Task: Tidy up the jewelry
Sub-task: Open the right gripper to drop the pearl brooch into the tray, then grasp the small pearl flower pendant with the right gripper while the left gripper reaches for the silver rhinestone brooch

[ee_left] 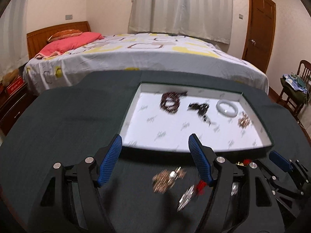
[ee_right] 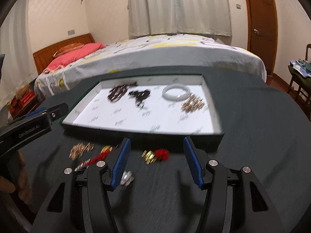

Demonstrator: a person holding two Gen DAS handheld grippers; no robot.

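Gold-and-red tassel charm point(ee_right: 155, 155) lies just ahead, between my right tongs point(ee_right: 155, 163), jaws wide, empty. Left tongs point(ee_left: 155, 155) also wide, empty, over rose-gold chain point(ee_left: 167, 177). Tray point(ee_right: 143, 130) beyond.

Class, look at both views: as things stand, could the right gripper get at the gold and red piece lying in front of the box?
Probably yes. The right gripper is open, and the gold and red piece lies on the dark cloth between its fingers with nothing over it.

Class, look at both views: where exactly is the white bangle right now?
The white bangle lies inside the tray, toward its far right, between the black jewelry and the gold-coloured piece.
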